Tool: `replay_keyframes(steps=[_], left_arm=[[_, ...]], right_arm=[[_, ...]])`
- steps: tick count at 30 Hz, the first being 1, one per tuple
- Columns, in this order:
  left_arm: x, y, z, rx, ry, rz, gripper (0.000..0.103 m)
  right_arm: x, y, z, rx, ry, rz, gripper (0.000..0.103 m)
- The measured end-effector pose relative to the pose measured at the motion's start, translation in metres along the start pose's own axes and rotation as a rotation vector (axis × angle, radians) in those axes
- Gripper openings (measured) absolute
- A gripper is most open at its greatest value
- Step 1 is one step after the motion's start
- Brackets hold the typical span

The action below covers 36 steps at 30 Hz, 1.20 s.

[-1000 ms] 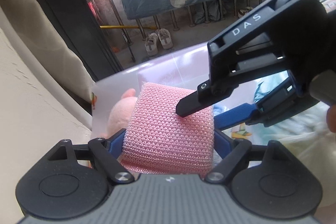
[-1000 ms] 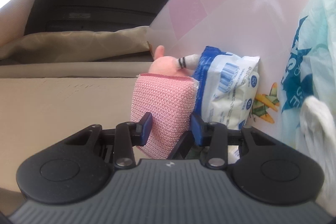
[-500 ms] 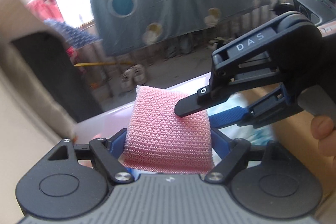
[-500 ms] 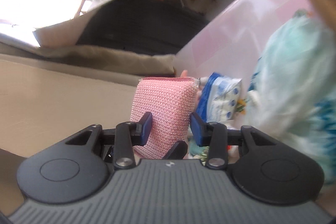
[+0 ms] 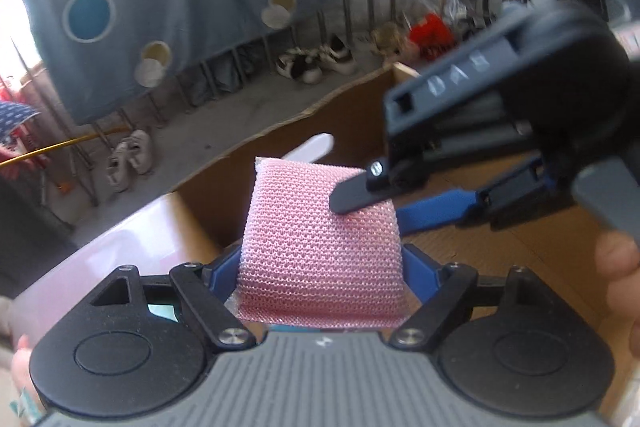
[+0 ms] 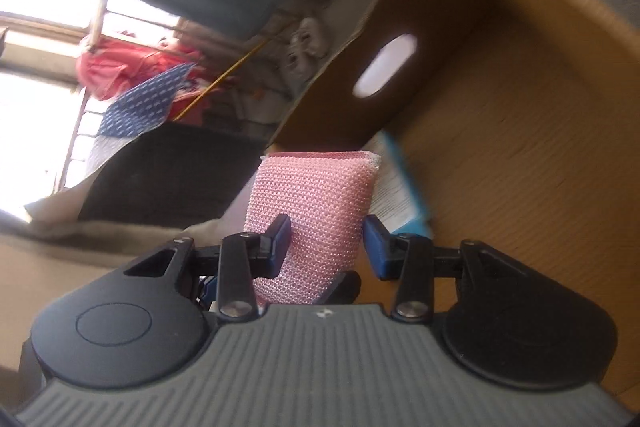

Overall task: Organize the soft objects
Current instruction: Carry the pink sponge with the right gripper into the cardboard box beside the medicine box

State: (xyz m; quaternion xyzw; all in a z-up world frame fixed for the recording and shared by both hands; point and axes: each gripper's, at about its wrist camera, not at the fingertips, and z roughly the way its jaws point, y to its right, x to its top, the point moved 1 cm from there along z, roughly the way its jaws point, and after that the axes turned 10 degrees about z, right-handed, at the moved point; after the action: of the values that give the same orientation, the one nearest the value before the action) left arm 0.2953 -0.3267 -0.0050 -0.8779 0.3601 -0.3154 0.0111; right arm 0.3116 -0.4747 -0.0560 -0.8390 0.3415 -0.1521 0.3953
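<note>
I hold a pink knitted-mesh sponge pad (image 5: 320,251), centre frame in both wrist views, above an open cardboard box (image 5: 500,251). My left gripper (image 5: 320,267) clamps its wide sides, blue pads pressed against both flanks. My right gripper (image 6: 326,243) pinches its narrow edges from the right of the left-wrist frame. The pad is puffy, rectangular and woven in fine loops, with a white seam at one top corner. In the right-wrist view a blue-and-white packet (image 6: 400,187) lies in the box behind the pad, below an oval handle hole (image 6: 384,65).
</note>
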Motion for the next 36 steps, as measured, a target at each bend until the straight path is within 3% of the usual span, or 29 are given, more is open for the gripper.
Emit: replay_keyframes(steps=[8,14,20,27,32,36], left_arm=[[0.017,-0.001,0.075,-0.039,-0.16,-0.069,0.085],[0.004,-0.023,0.079,-0.055,-0.175,-0.104,0.087],[-0.001,-0.035,0.055,-0.073,-0.137,-0.122,0.087],[-0.021,-0.053,0.0,-0.048,-0.083,-0.117,0.087],[-0.05,-0.073,-0.054,-0.003,-0.039,-0.152,0.088],[-0.086,-0.1,-0.099,0.047,-0.001,-0.209,0.089]], right_arm=[[0.07,0.024,0.068,-0.145,-0.004,-0.064,0.04],[0.081,0.042,0.107,-0.197,-0.007,-0.045,0.04],[0.075,0.041,0.1,-0.171,0.012,-0.04,0.04],[0.051,0.019,0.037,-0.043,0.041,-0.02,0.044],[0.028,0.004,0.006,-0.024,0.053,-0.052,0.058],[0.009,0.0,0.003,-0.102,0.031,-0.09,0.072]])
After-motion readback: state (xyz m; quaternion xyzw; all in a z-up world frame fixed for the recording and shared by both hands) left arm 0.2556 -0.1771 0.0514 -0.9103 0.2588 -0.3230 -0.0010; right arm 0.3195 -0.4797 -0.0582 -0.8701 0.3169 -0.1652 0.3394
